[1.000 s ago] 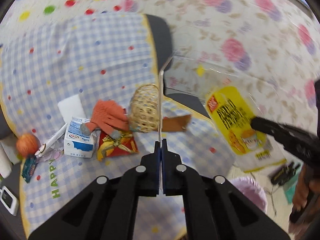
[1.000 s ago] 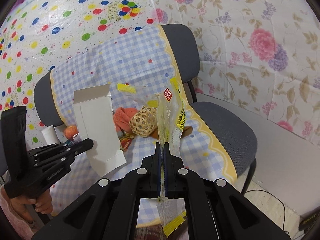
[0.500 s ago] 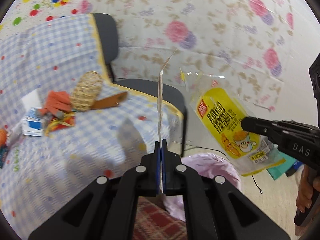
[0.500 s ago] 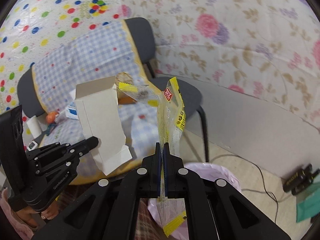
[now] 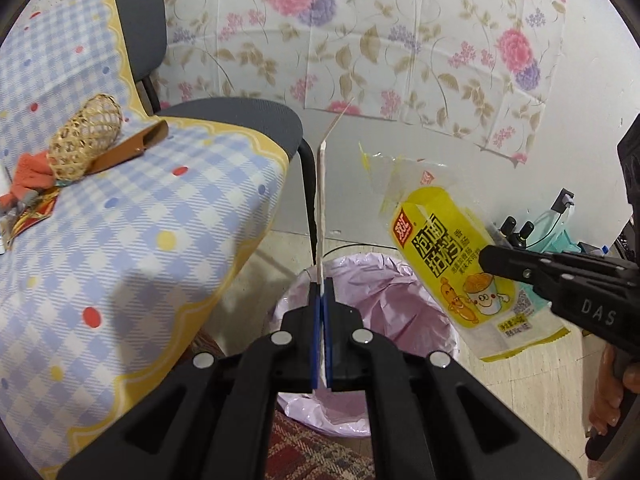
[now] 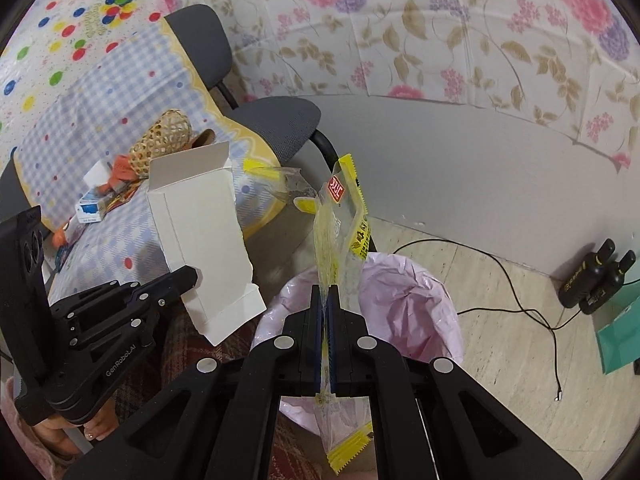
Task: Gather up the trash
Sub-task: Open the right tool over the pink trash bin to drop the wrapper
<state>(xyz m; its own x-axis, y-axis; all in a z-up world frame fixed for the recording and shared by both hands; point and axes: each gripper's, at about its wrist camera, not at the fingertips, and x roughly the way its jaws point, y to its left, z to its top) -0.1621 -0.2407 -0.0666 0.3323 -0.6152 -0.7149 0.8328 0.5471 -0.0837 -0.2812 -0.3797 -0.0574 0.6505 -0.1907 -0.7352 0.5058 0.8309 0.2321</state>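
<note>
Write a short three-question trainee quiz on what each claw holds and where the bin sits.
1. True or false: the left claw is shut on the white carton.
2. What does the right claw grip?
A) yellow snack wrapper
B) glass bottle
C) metal spoon
3. What lines the trash bin below both claws?

Key: 1 true; 2 A; 3 a pink bag.

Trash over my bin

My flattened white carton [image 6: 200, 240] hangs upright beside my yellow-and-clear snack wrapper [image 5: 460, 272], both above the bin [image 6: 408, 292] with its pink liner, which stands open on the floor by the chair.
</note>
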